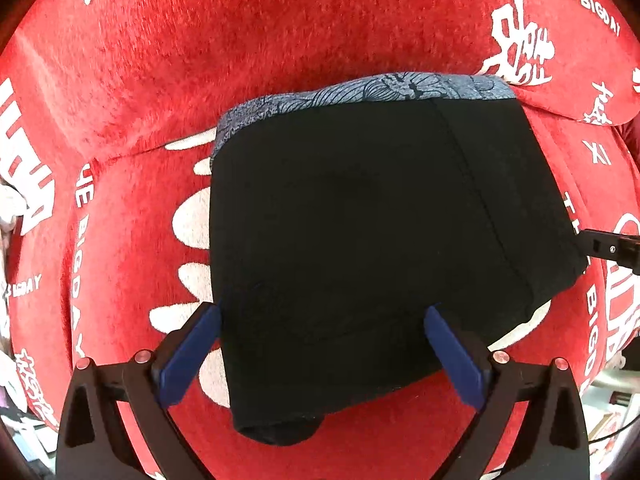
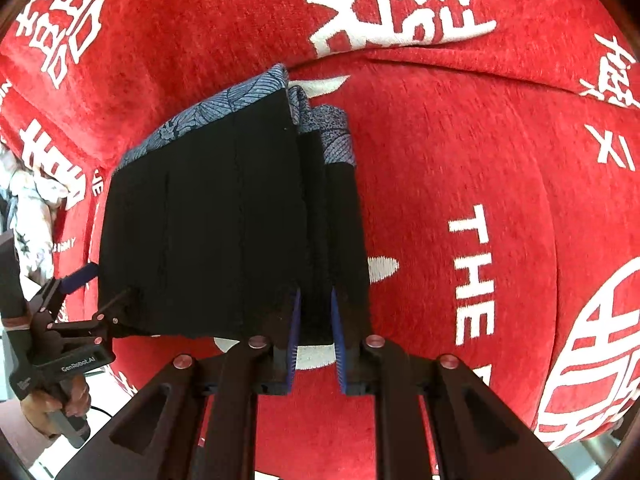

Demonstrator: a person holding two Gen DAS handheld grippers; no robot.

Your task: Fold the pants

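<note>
The black pants (image 1: 360,220) lie folded into a thick rectangle on the red cloth, their blue patterned waistband (image 1: 380,88) along the far edge. My left gripper (image 1: 324,312) hangs open over the near part of the pants, its blue pads wide apart and gripping nothing. In the right wrist view the pants (image 2: 200,220) show stacked layers along their right side. My right gripper (image 2: 316,294) is shut on that layered edge, with black fabric pinched between its blue pads. The left gripper (image 2: 102,286) shows at the pants' left corner.
A red cover (image 1: 240,40) with white characters and lettering lies under the pants and fills both views (image 2: 460,140). A white patterned cloth (image 2: 28,208) lies at the far left. A person's hand (image 2: 44,404) holds the left gripper's handle. Small clutter (image 1: 612,400) lies beyond the cover's right edge.
</note>
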